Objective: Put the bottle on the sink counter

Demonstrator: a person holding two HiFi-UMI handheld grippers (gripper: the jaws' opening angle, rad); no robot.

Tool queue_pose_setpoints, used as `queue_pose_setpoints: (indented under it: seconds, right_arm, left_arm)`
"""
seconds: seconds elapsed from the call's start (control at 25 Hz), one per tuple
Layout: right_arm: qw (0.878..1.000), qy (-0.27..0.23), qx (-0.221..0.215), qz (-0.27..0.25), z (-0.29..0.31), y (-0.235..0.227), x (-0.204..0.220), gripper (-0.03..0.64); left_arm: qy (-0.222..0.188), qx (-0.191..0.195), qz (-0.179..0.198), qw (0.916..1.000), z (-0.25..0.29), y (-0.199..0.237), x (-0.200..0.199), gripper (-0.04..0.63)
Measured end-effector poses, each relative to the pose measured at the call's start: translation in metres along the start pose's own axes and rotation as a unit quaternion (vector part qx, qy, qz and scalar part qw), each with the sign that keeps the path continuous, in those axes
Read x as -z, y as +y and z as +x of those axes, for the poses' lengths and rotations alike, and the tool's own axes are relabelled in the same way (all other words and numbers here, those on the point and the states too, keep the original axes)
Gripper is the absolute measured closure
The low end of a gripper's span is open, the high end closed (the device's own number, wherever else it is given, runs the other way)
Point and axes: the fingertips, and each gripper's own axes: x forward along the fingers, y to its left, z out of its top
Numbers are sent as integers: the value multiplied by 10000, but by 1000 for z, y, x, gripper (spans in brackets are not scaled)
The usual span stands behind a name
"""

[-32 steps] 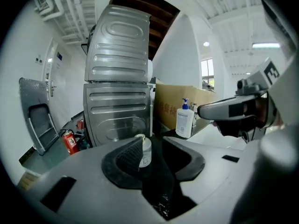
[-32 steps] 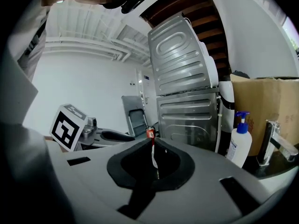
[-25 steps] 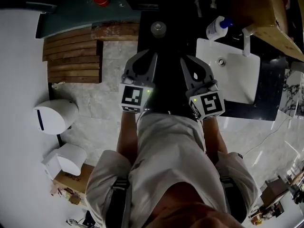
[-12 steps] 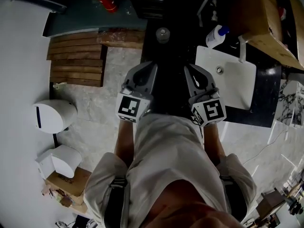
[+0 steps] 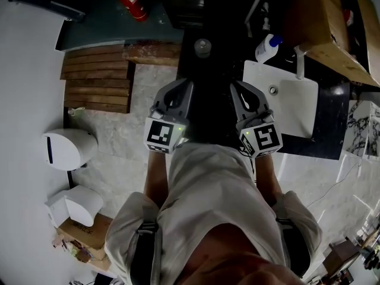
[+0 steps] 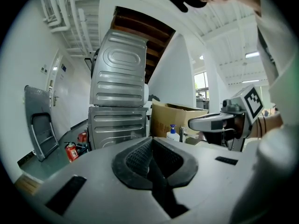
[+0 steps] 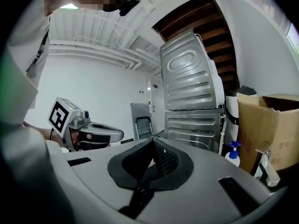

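The bottle [image 5: 265,48] is white with a blue pump top and stands on the dark counter [image 5: 332,114] at the far corner of the white sink [image 5: 297,108], beside the faucet [image 5: 298,61]. It also shows small in the left gripper view, as the bottle [image 6: 173,133], and in the right gripper view, as the bottle [image 7: 232,154]. My left gripper [image 5: 180,83] and right gripper [image 5: 237,85] are held side by side in front of the person's chest, well short of the bottle. Both are shut with nothing between the jaws.
Two stacked metal machines [image 6: 119,101] stand ahead, with a cardboard box [image 6: 175,118] to their right. A red fire extinguisher [image 5: 133,3] and wooden slats [image 5: 98,82] lie on the floor at the left. White bins [image 5: 68,149] stand at the near left.
Both grippers have come up a little, still side by side. The head view has tilted, so the sink and bottle sit slightly higher in the picture.
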Motion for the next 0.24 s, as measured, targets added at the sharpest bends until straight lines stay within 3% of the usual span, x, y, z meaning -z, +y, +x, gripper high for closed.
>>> queue_pose_setpoints:
  seconds: [0.24]
  right_arm:
    - [10000,43,-2,6,-2,0,3,620]
  left_arm:
    - [-23,-19,35,10000,1,4,-2,591]
